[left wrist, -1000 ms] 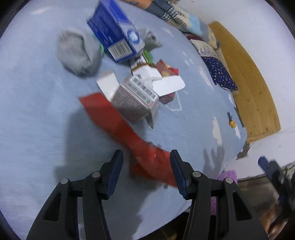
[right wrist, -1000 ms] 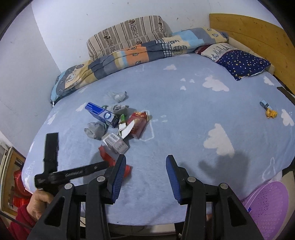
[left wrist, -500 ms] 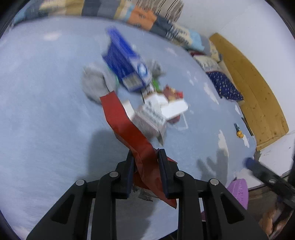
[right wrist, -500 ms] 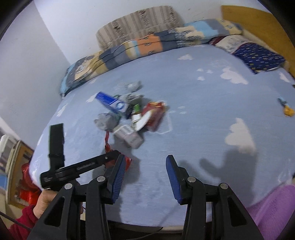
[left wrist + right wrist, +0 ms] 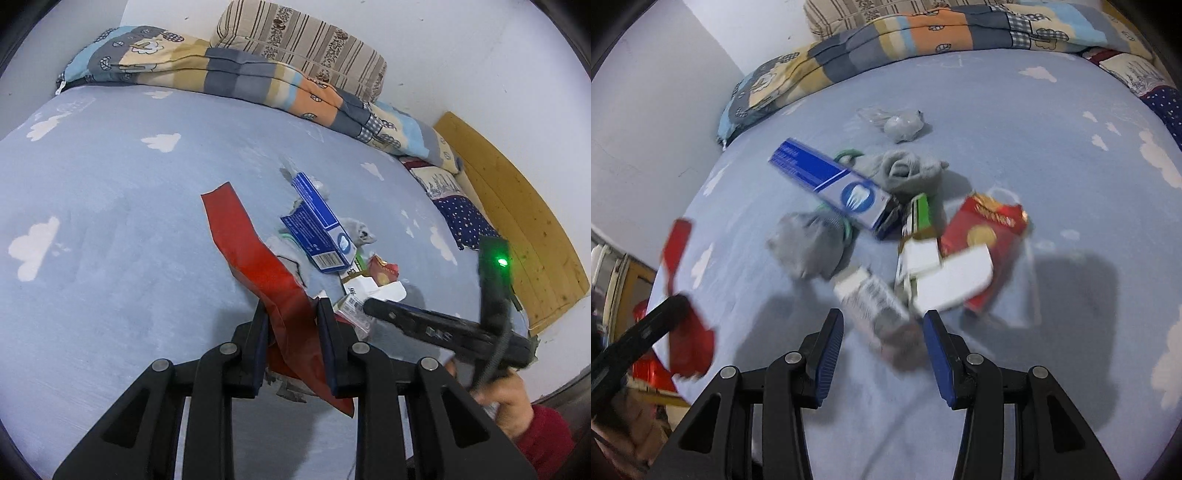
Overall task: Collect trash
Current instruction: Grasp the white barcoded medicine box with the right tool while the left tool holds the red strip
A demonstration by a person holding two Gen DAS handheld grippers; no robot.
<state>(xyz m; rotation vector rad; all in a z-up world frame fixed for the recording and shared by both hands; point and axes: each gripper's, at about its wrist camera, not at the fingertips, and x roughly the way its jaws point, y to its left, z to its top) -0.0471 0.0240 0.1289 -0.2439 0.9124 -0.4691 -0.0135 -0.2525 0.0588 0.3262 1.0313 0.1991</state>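
Left tool (image 5: 291,314): clamped on the red wrapper (image 5: 255,258), which is pinched between the blue pads. The long strip is held up off the bed (image 5: 110,229); its free end stands out beyond the fingertips and its lower end hangs below them. The same wrapper is seen blurred at the left edge of the right wrist view (image 5: 687,295).

Right tool (image 5: 882,328): fingers apart, nothing gripped. It is positioned just above the trash pile, with the grey-and-white carton (image 5: 879,306) lying between and beyond the tips; contact cannot be told because of blur.

Pile on the blue cloud-print bed:
- blue toothpaste box (image 5: 831,184) is laid across the far side, over a grey sock (image 5: 809,247) and next to a second grey sock (image 5: 908,173).
- red snack box (image 5: 986,240) is on the right, with a white card flap (image 5: 953,284) overlapping it.
- green-and-white pack (image 5: 918,218) is wedged between the toothpaste box and the red box.
- crumpled clear plastic (image 5: 897,122) lies apart, further up the bed.

A folded patchwork quilt (image 5: 236,74) is laid along the head end.
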